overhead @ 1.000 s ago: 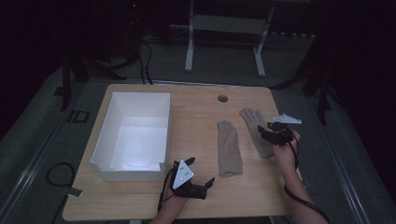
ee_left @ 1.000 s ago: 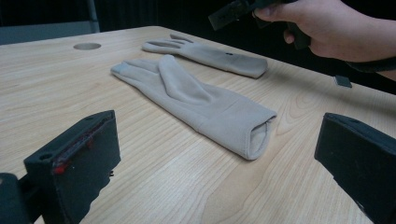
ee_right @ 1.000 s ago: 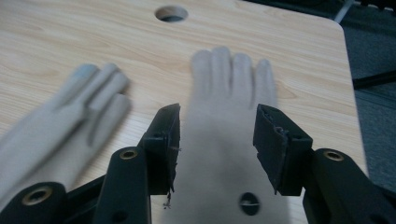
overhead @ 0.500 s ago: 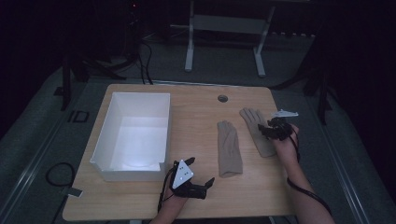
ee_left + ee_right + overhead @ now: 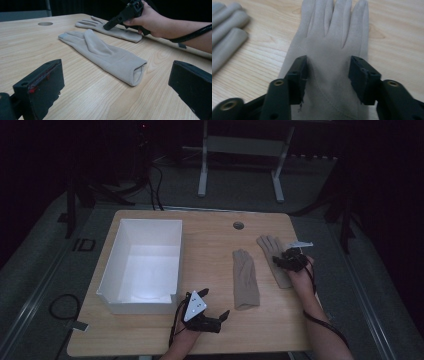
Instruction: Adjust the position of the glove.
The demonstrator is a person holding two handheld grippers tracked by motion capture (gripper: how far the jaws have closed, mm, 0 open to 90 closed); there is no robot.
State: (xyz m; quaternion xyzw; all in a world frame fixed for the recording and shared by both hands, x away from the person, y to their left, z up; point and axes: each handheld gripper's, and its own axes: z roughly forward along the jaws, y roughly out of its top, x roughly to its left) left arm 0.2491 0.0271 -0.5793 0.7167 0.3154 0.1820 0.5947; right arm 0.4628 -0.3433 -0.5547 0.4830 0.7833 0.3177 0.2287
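Note:
Two beige gloves lie flat on the wooden table (image 5: pixel 210 245). The left glove (image 5: pixel 246 280) (image 5: pixel 105 53) has its cuff toward the front edge. The right glove (image 5: pixel 269 246) (image 5: pixel 334 32) lies beside it. My right gripper (image 5: pixel 281 261) (image 5: pixel 328 72) points down onto this glove's palm. Its jaws stand astride the fabric and have just been closing; the cloth between them still lies flat. My left gripper (image 5: pixel 216 303) (image 5: pixel 117 82) rests near the front edge, open and holding nothing, facing the left glove's cuff.
A white open box (image 5: pixel 140 305) stands on the left half of the table. A round cable hole (image 5: pixel 238 225) sits near the far edge. The person's right forearm (image 5: pixel 320 320) comes in over the front right corner.
The right gripper has moved a little left and down onto the right glove's palm. The left gripper and both gloves have stayed where they were.

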